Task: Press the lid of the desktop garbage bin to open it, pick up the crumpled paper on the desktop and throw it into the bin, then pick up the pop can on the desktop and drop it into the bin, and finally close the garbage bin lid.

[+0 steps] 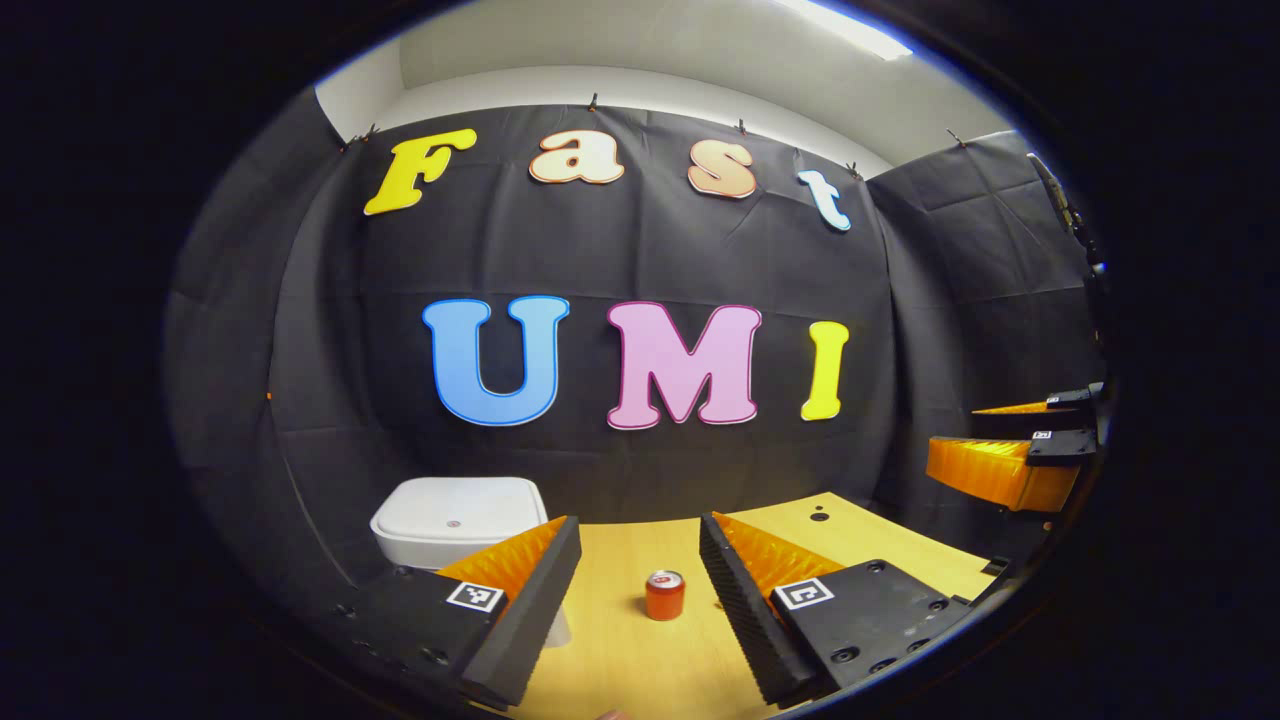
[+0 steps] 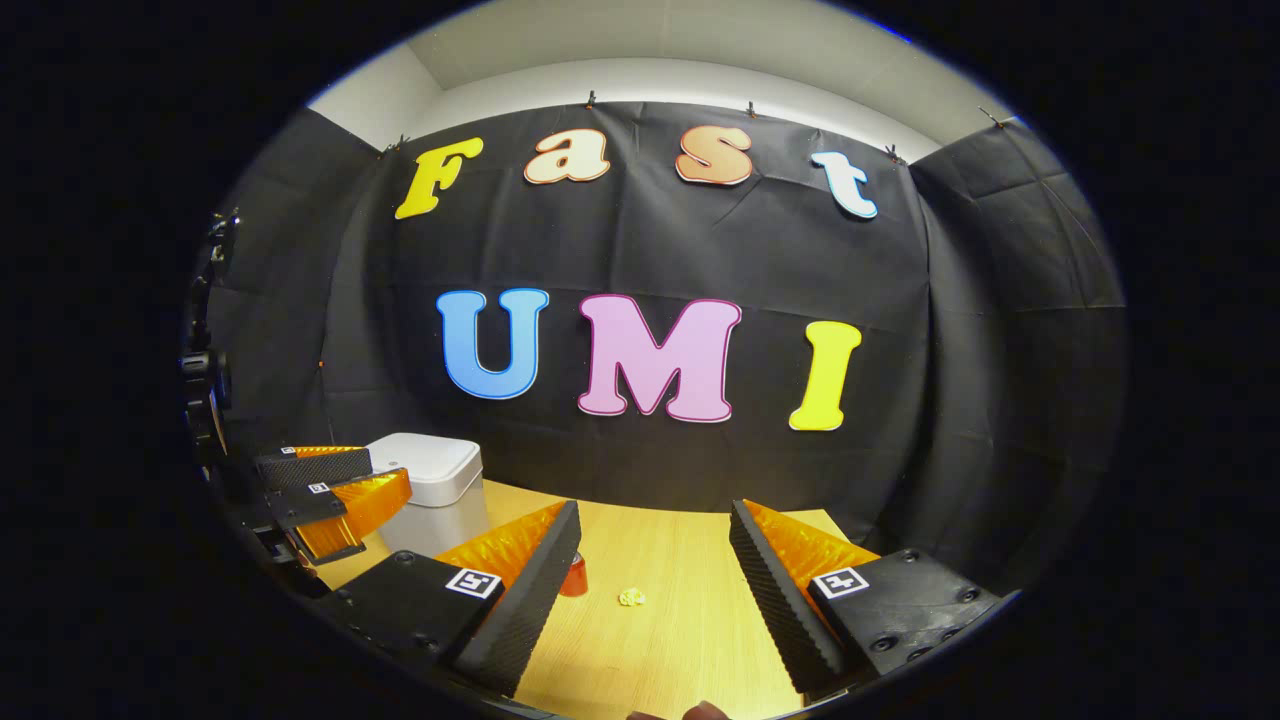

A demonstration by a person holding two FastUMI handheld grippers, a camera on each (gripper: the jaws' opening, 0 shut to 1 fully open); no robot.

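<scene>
Risk I see is at the closed white plastic bin [image 1: 460, 520] at the table's back left: my left gripper [image 1: 640, 590] and right gripper [image 2: 655, 585], both spread wide and empty, could push it instead of pressing the lid, while small crumpled paper [image 2: 631, 597] and red can [image 1: 664, 595] wait mid-table

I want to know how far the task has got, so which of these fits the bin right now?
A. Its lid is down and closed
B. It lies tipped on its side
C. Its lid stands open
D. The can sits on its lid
A: the bin stands upright with its lid flat and shut, while the pop can and the crumpled paper lie on the desktop.
</scene>
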